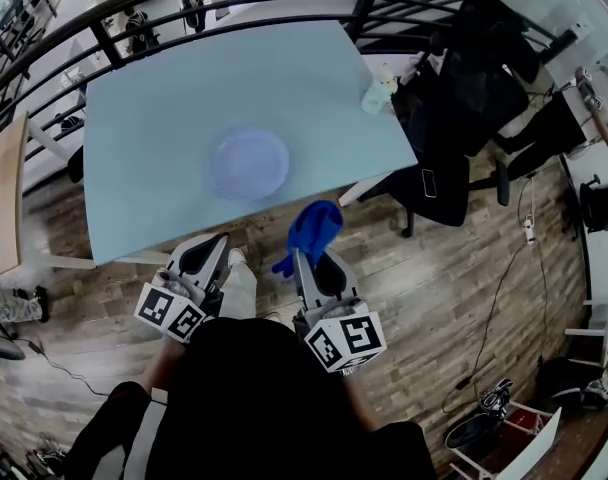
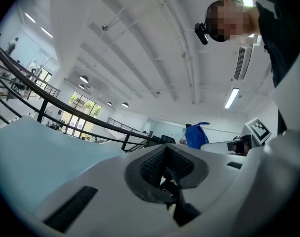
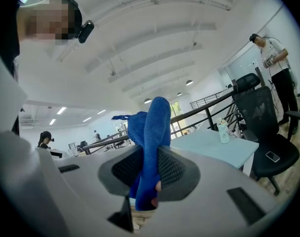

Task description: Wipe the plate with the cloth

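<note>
Head view: the plate sits mid-table, bare and well apart from both tools, which hover off the near edge. The right tool has the blue cloth pinched, so I'd say the pick-up is done and all the wiping is left. Left gripper view: the left tool is closed up on nothing. Right gripper view: jaws clamped tight on the cloth, which pokes up between them. Writing? Only square markers on each marker cube; the label on the bottle is too small to read.
</note>
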Motion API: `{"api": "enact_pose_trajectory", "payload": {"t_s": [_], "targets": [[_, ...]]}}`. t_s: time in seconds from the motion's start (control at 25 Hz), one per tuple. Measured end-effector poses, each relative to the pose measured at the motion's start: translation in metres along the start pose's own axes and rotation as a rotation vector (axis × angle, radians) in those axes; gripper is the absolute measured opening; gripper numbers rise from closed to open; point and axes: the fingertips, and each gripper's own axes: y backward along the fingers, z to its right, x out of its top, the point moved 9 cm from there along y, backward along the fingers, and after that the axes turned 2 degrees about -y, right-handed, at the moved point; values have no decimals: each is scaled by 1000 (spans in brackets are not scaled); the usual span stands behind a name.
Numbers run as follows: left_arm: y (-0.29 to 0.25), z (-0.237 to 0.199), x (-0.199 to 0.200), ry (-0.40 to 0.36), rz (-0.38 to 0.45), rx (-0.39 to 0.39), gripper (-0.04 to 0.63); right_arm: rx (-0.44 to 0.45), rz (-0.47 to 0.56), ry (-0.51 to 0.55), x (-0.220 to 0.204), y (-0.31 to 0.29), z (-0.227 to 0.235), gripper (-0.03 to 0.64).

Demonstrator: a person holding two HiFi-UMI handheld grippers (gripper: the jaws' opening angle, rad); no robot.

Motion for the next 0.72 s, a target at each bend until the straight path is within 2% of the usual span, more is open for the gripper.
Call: {"api": "enact_pose_trajectory", "payload": {"t_s": [0.44,0.72], "targets": [[-84,-78,25,-3,-15,-73,0,-83,-12,-20,20,-95,23,78],[-105,-128,43,-7,5,-67,0,-79,-24,-31,23,-158,22,78]]}}
